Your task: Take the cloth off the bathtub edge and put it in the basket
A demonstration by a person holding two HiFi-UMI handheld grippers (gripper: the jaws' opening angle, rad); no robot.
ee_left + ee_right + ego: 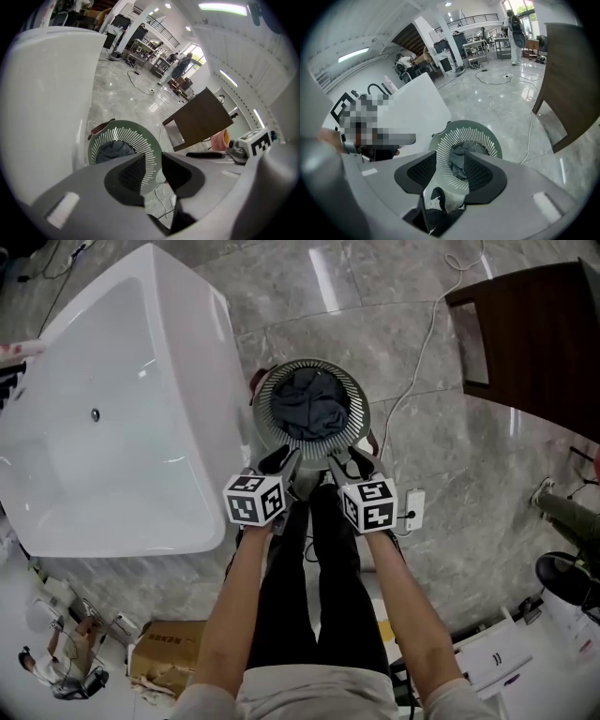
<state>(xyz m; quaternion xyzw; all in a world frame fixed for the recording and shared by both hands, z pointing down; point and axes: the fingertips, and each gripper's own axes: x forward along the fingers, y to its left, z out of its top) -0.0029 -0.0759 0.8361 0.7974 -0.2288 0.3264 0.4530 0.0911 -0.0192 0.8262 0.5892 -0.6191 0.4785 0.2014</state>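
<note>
The dark grey cloth (312,404) lies bunched inside the round grey-green slatted basket (265,395), which stands on the floor against the white bathtub (202,362). No cloth shows on the tub's edge. My left gripper (281,461) and right gripper (349,463) hover side by side just above the basket's near rim, close to my legs. Both stand open, a narrow gap between the pads and nothing in it. The left gripper view looks past its jaws (153,171) at the basket (140,140) and cloth (114,150). In the right gripper view the jaws (450,176) frame the cloth (461,154).
A dark wooden cabinet (534,334) stands at the back right. A white cable (422,352) runs over the marble floor to a power strip (413,507) beside my right forearm. A cardboard box (169,652) sits at the lower left, and bins and boxes (562,587) at the right.
</note>
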